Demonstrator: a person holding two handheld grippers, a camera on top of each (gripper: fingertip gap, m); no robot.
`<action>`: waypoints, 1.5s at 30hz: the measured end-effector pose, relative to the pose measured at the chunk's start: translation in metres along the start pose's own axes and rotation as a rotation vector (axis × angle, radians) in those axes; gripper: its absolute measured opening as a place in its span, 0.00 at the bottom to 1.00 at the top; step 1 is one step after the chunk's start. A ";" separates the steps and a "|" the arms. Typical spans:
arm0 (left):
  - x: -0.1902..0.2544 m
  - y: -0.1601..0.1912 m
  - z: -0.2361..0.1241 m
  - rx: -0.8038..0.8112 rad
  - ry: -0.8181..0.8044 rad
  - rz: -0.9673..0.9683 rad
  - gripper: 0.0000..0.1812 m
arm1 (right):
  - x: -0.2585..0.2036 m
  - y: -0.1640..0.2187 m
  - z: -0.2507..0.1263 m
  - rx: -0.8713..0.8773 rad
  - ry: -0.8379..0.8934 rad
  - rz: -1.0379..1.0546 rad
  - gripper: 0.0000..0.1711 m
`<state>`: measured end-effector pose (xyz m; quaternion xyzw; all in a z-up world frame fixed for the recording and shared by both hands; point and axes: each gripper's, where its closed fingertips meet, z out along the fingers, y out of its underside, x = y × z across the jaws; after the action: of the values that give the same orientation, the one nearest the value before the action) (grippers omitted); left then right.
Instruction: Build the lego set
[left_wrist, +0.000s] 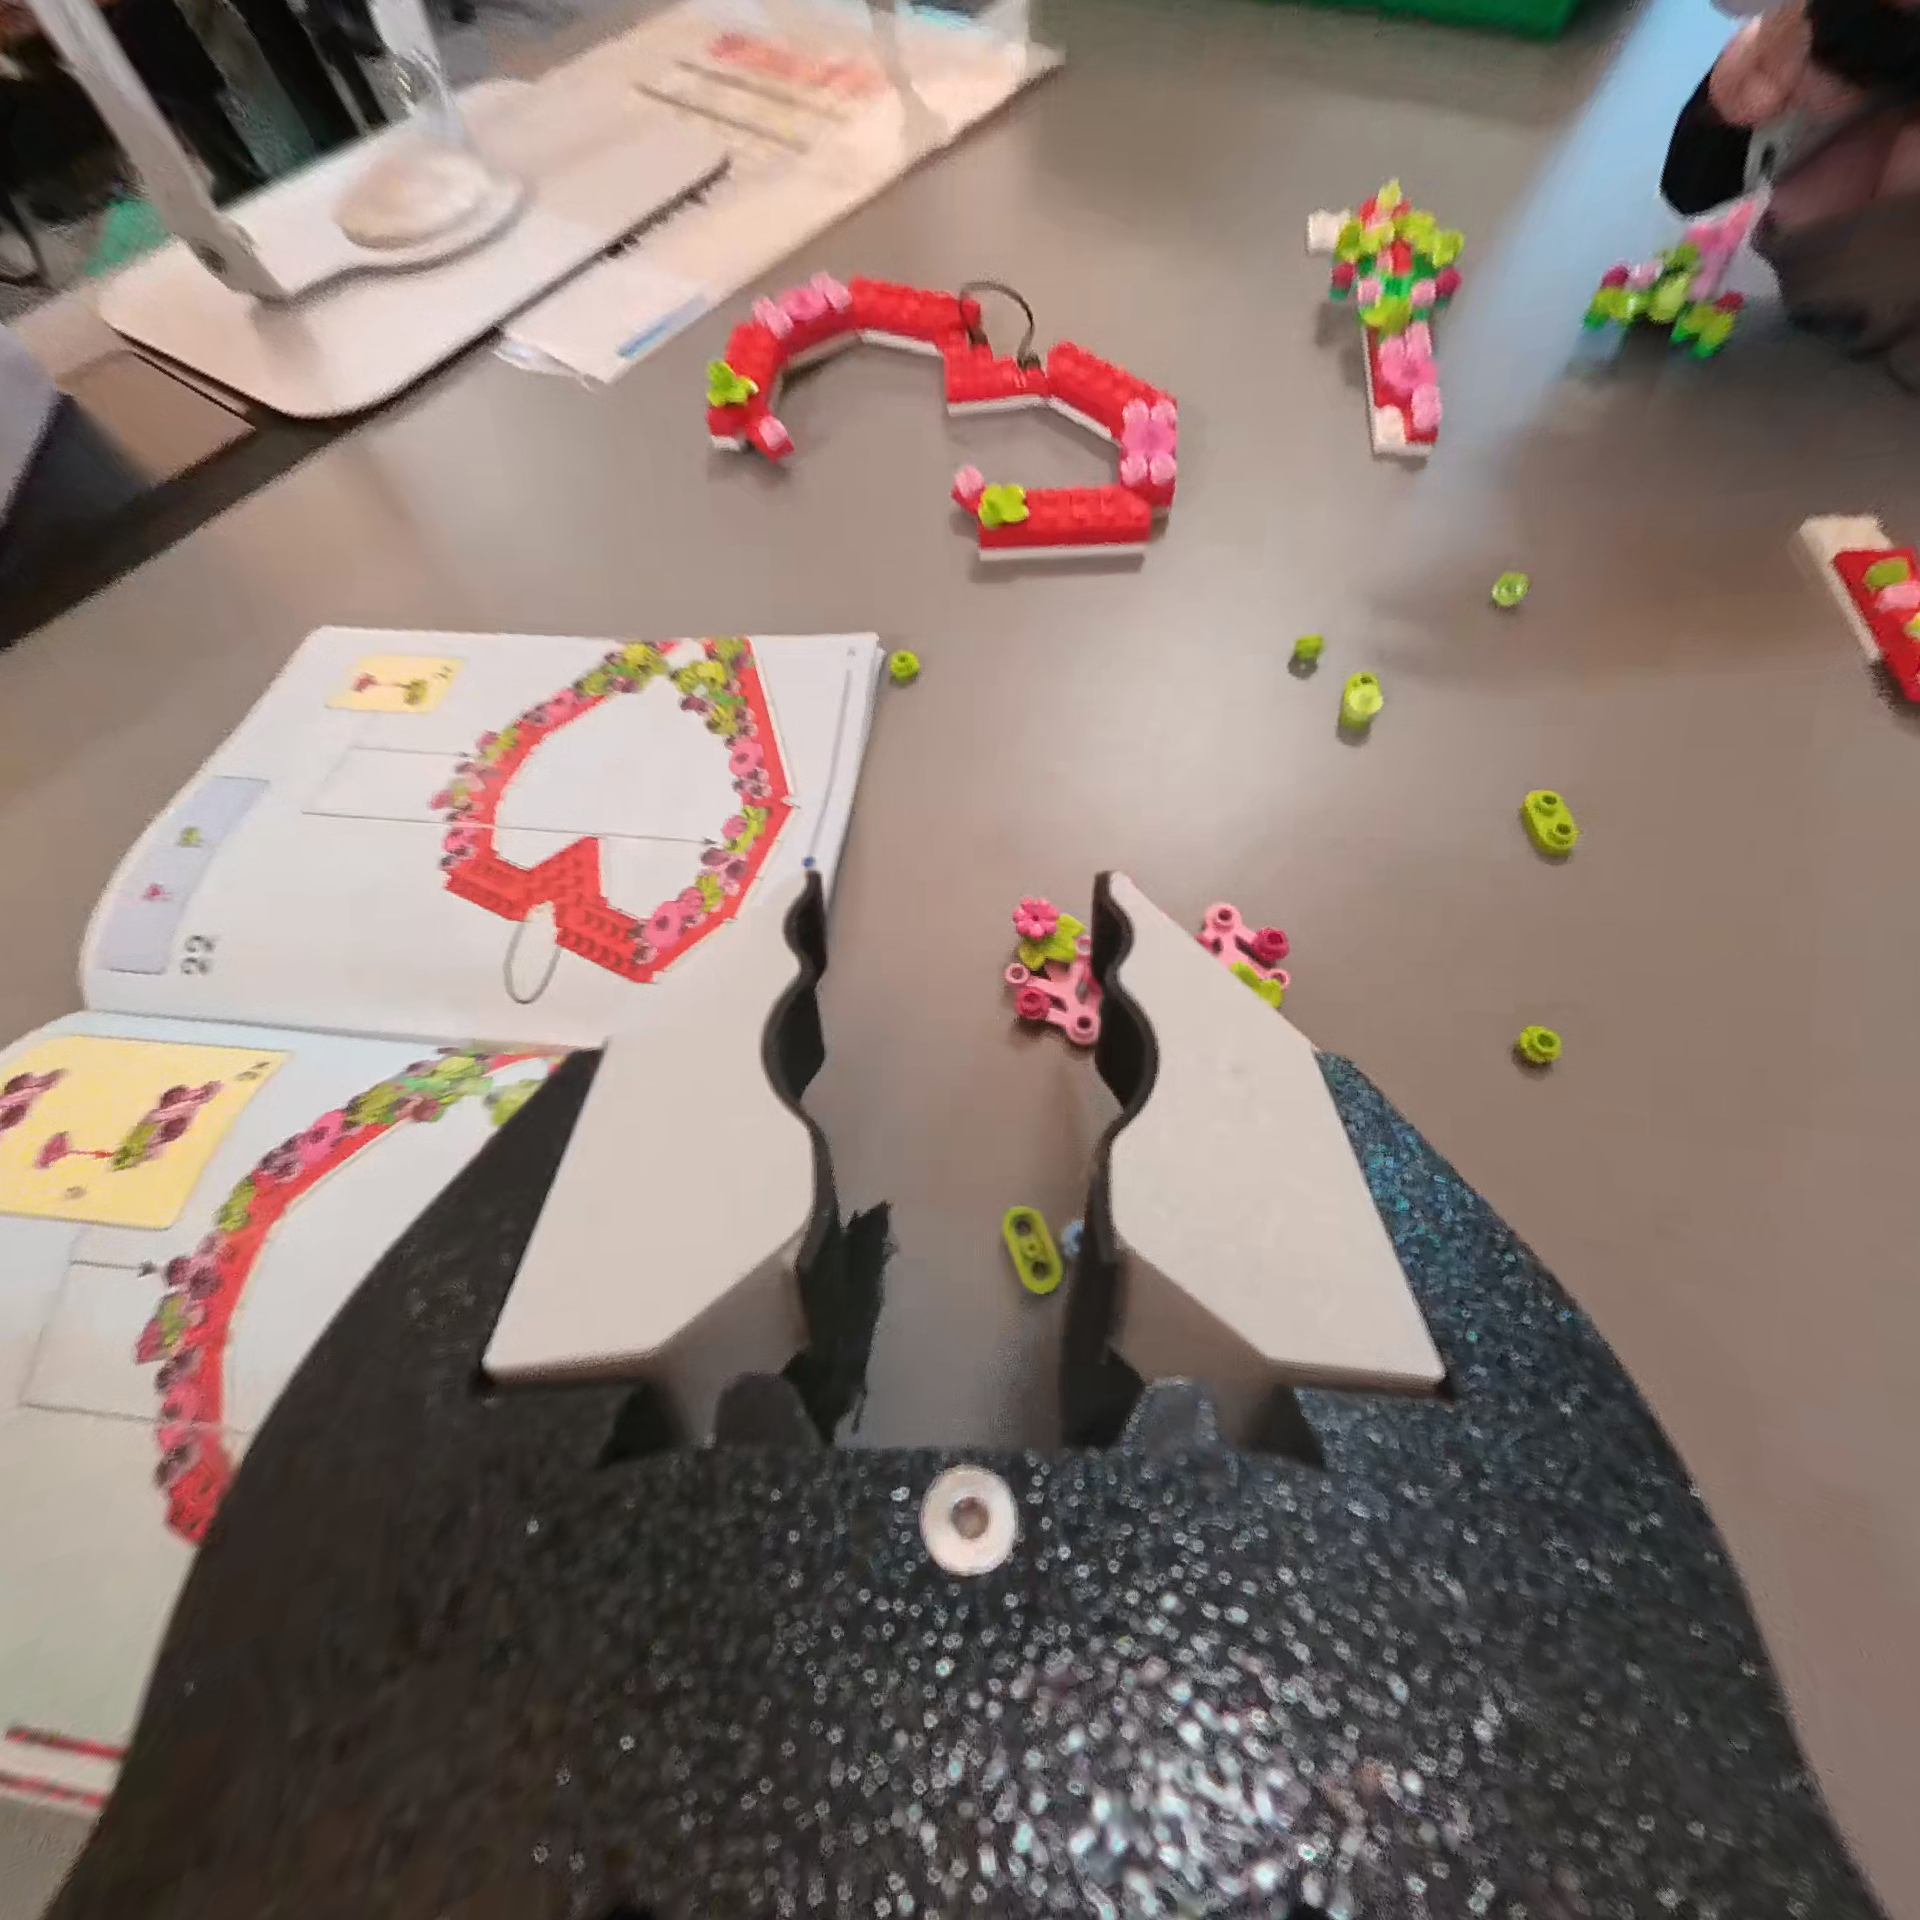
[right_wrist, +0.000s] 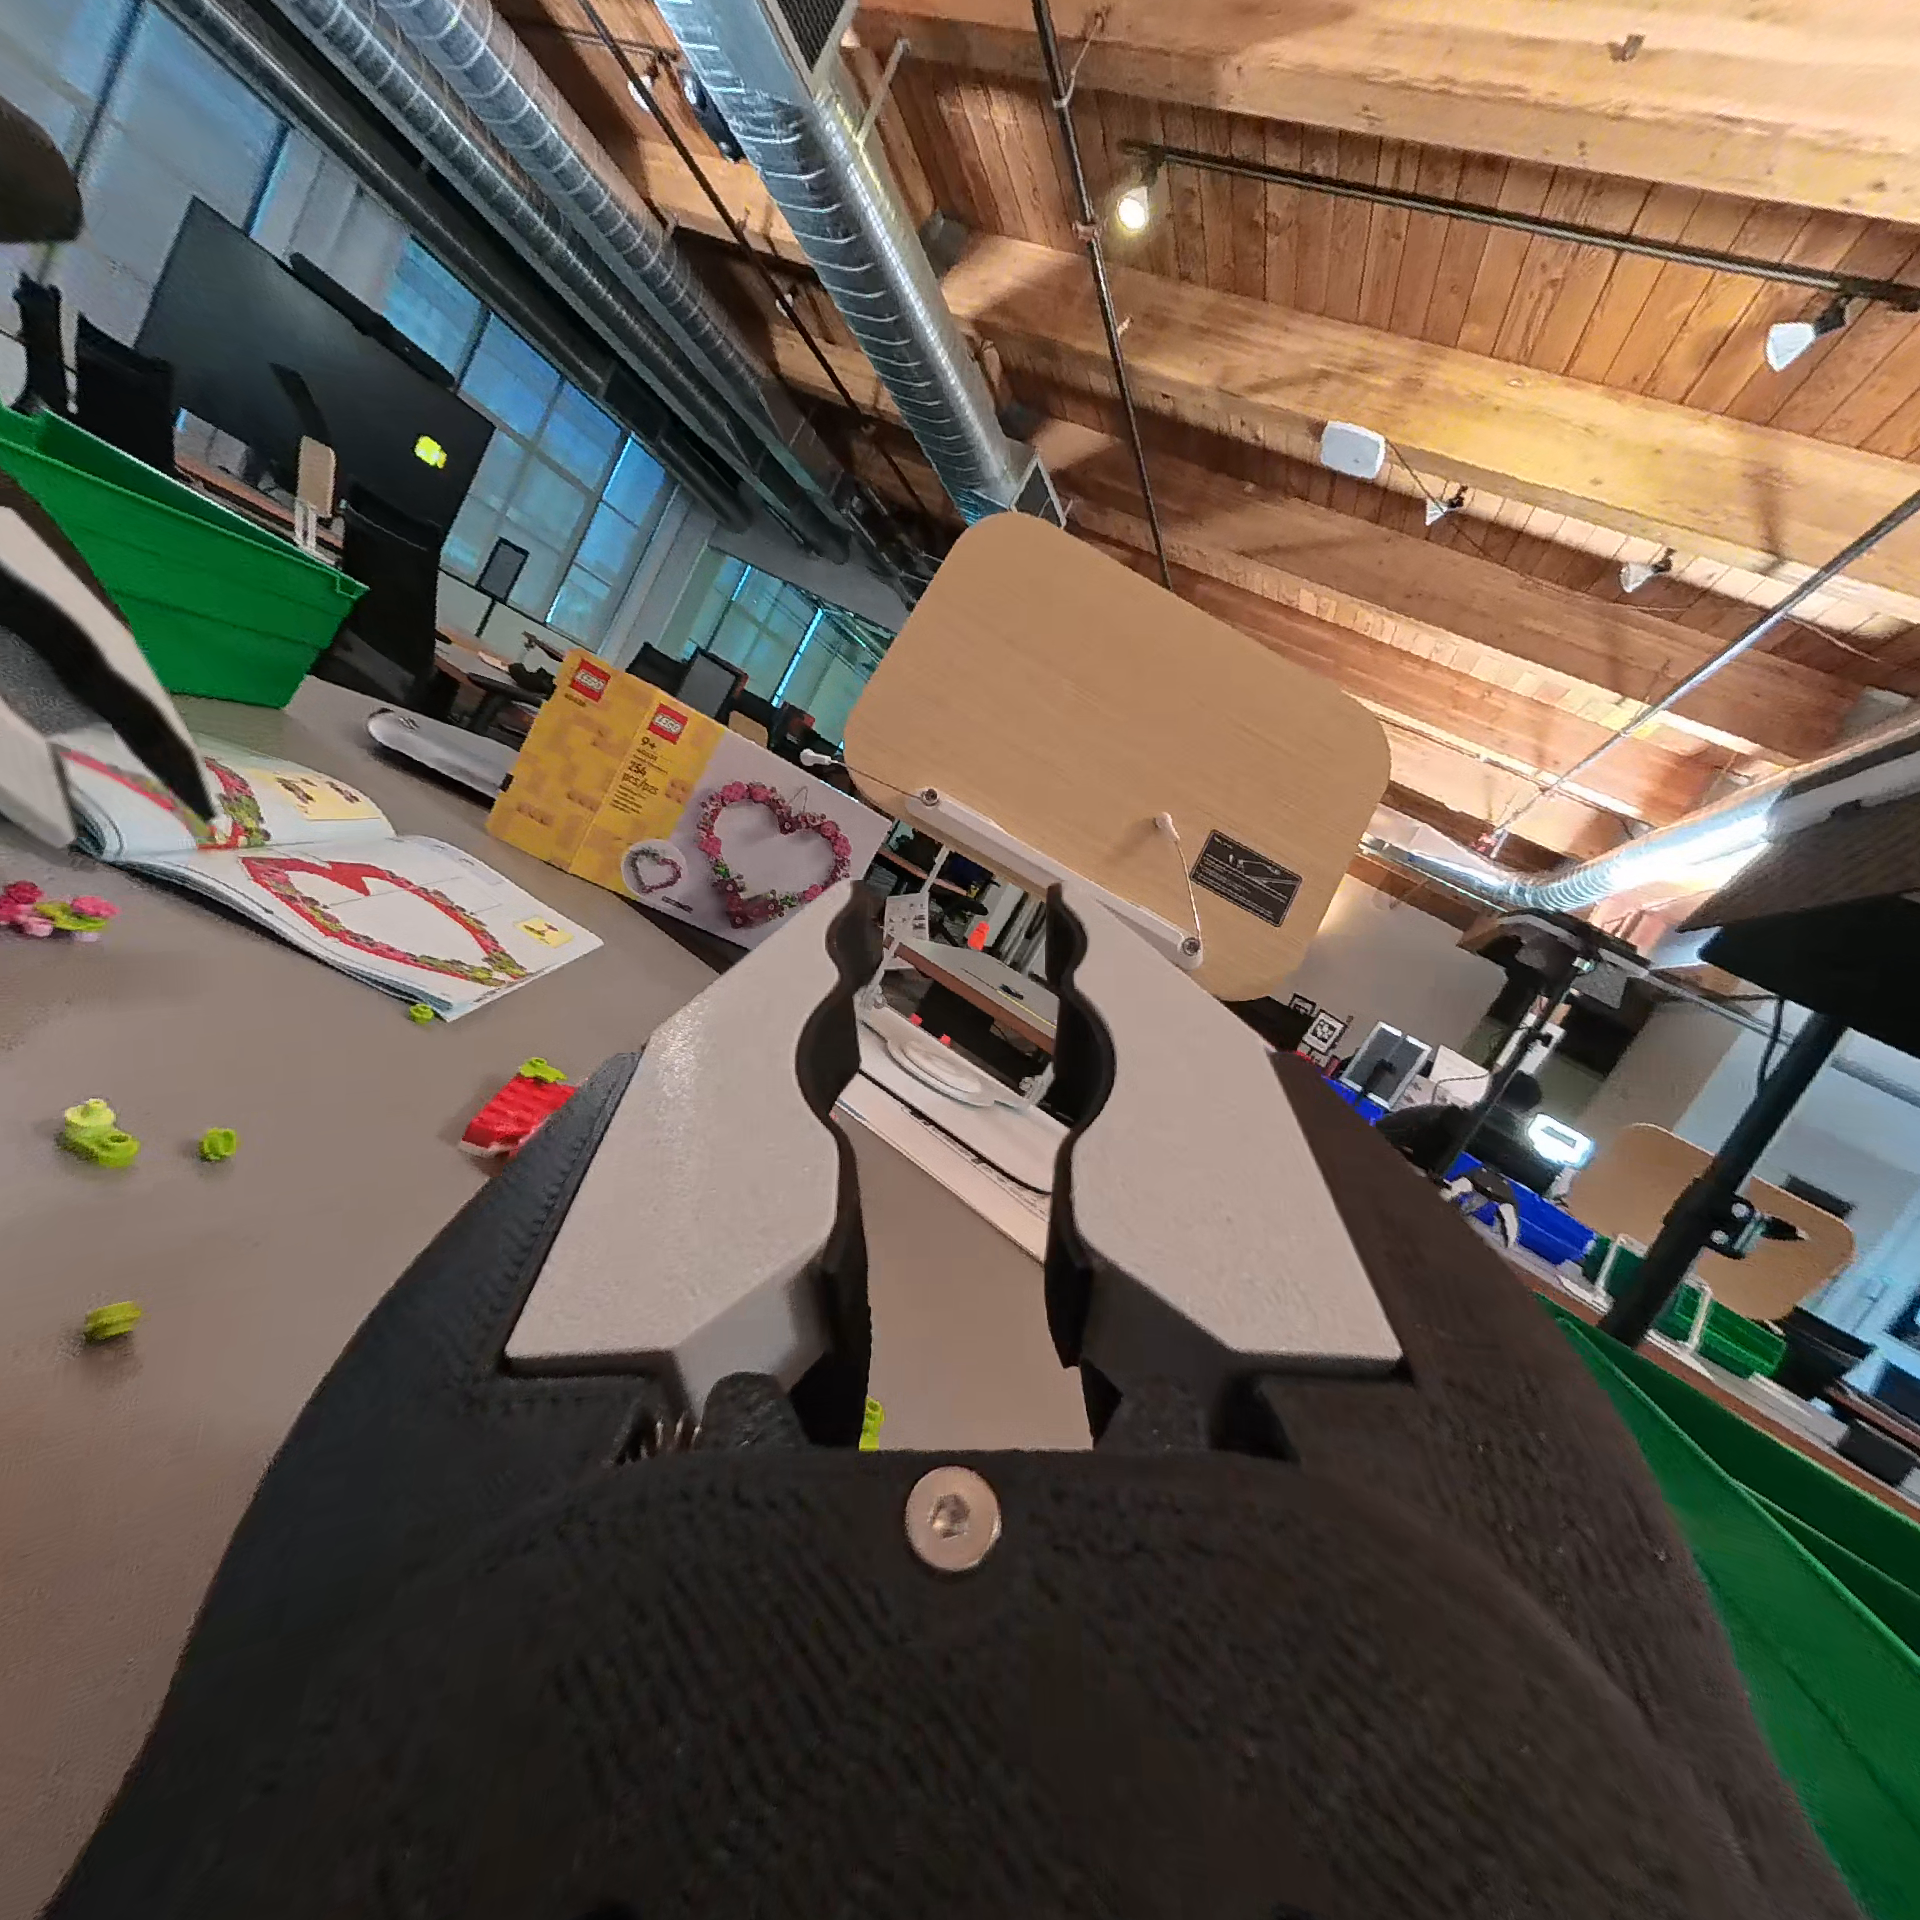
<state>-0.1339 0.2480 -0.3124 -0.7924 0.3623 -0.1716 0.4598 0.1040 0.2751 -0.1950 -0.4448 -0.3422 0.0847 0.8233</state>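
In the left wrist view my left gripper (left_wrist: 961, 899) is open and empty above the grey table. A small pink flower cluster (left_wrist: 1055, 966) lies just beside its right finger, and a lime link piece (left_wrist: 1031, 1250) lies between the fingers lower down. A red curved heart section (left_wrist: 940, 384) with pink and lime flowers lies farther off. Two more flowered sections (left_wrist: 1397, 312) (left_wrist: 1673, 286) lie at the far right. In the right wrist view my right gripper (right_wrist: 954, 914) is open and empty, tilted up towards the ceiling. A red brick piece (right_wrist: 514, 1112) shows beside its left finger.
The open instruction booklet (left_wrist: 499, 821) lies left of my left gripper; it also shows in the right wrist view (right_wrist: 343, 883). Loose lime pieces (left_wrist: 1548, 821) are scattered right. A white stand (left_wrist: 312, 239) and papers sit far left. A yellow set box (right_wrist: 665, 790), a wooden board (right_wrist: 1122, 748) and green bins (right_wrist: 187, 561) show too.
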 end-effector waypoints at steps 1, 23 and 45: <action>-0.002 -0.003 -0.004 0.019 -0.005 -0.006 0.27 | 0.000 -0.001 0.000 0.004 -0.002 0.008 0.18; -0.037 0.010 -0.128 0.466 -0.446 -0.172 0.28 | -0.183 -0.048 -0.012 -0.169 -0.931 0.074 0.16; -0.036 0.014 -0.124 0.413 -0.438 -0.184 0.29 | -0.268 0.021 0.007 -0.768 -1.435 0.291 0.17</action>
<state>-0.2393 0.1951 -0.2584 -0.7299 0.1389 -0.1078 0.6605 -0.0989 0.1731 -0.3399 -0.5728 -0.7289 0.3310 0.1764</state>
